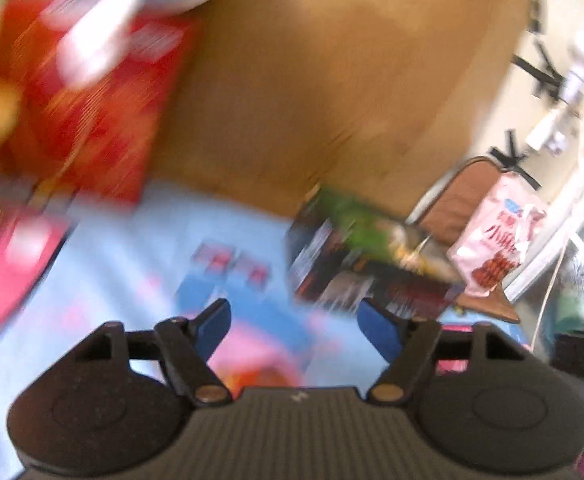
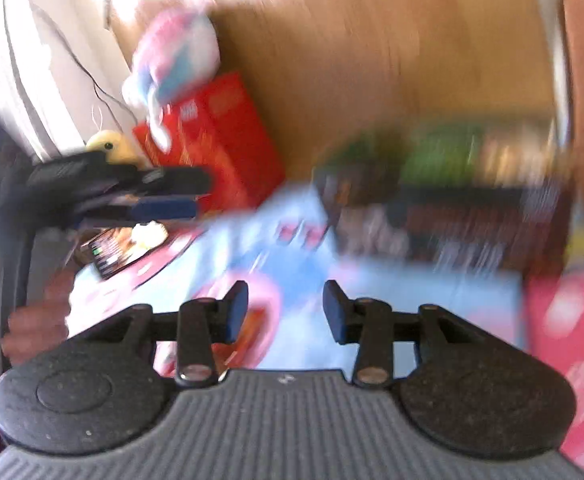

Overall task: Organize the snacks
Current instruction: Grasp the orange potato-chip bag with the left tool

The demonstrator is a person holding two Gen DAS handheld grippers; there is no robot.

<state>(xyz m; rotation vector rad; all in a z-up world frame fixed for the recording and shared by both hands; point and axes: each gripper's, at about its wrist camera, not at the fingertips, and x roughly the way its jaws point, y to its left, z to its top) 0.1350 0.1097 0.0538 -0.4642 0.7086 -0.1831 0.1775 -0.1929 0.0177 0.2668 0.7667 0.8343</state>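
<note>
Blue cloth (image 1: 163,232) bears a blurred red snack box (image 1: 91,112); both tongs gape empty.

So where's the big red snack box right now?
The red box stands at the left of the right wrist view, against the brown cardboard wall, with a pink and blue bag on top of it.

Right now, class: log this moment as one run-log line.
left gripper: open, empty | right gripper: open, empty | red box: upright against cardboard wall | views: motion-blurred
</note>
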